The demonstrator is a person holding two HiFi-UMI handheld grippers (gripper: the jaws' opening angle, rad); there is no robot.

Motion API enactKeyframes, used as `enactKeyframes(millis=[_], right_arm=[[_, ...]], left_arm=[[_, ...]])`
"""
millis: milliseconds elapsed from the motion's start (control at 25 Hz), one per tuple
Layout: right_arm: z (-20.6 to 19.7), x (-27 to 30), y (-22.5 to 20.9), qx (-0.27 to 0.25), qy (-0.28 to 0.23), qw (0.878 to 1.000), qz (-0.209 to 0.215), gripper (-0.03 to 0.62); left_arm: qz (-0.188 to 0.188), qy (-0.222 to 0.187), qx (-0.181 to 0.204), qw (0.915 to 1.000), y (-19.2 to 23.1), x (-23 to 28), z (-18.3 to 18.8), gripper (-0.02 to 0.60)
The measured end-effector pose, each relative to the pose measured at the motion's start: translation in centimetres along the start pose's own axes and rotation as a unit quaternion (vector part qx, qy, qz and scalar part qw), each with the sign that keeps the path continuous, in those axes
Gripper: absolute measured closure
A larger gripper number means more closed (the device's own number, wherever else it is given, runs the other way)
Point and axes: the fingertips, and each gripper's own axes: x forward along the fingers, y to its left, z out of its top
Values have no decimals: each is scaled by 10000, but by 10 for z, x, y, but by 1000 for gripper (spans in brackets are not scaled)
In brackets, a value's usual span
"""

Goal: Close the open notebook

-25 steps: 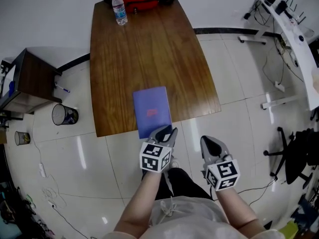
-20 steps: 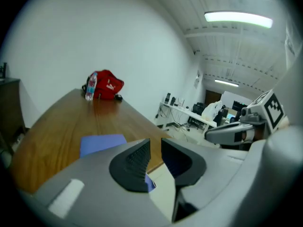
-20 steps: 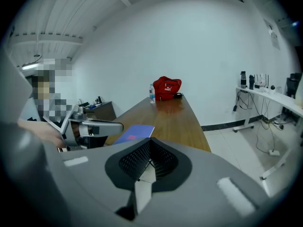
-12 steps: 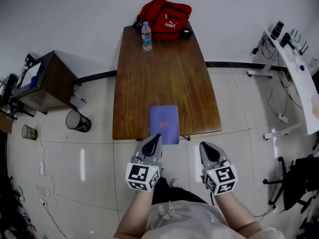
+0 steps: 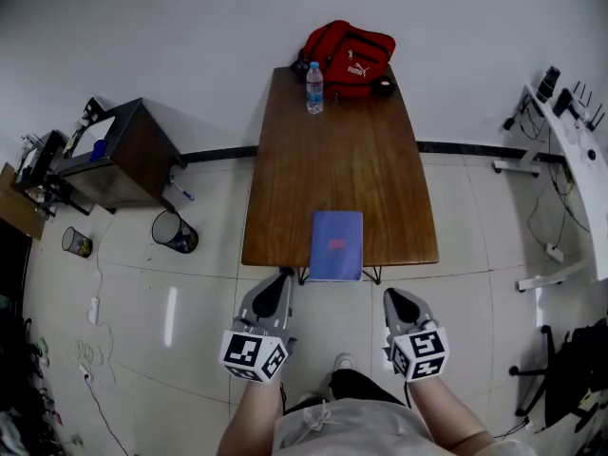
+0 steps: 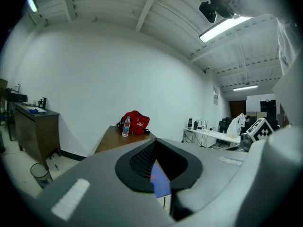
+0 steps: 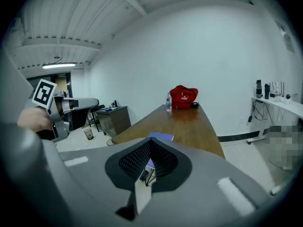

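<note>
Plainly, the head view has the blue notebook (image 5: 337,245) lying closed at the table's (image 5: 285,179) near edge, slightly overhanging it. A water bottle (image 5: 314,88) and a red bag (image 5: 349,60) stand at the table's far end, and a bin (image 5: 174,232) sits left of the table. The left gripper (image 5: 275,280) and right gripper (image 5: 394,297) hang off the table's near edge, touching nothing.

The left gripper view shows its jaws pressed together and empty, the notebook a blue sliver beyond them. Only this view catches a ceiling lamp (image 6: 222,27).

The right gripper view shows its jaws likewise closed on nothing. The tabletop runs away lengthwise, with the left gripper off to the table's left.
</note>
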Motion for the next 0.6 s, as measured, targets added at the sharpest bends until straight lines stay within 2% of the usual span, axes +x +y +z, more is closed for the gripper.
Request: enactKeyframes(millis=[120,280,600], right_arm=[[-3,-5,9,-63,-3,10000,-26,586],[-21,-24,31,-115,46,9999,-92,586],[-31,-91,118,-180,-279,9991,-271,586]], left_arm=[[53,-122,30,9999,2,-19,4,575],[-19,-112,41,9999,-3,-57,-8,575],[-233,-353,9,9991,-6,-166,0,575]])
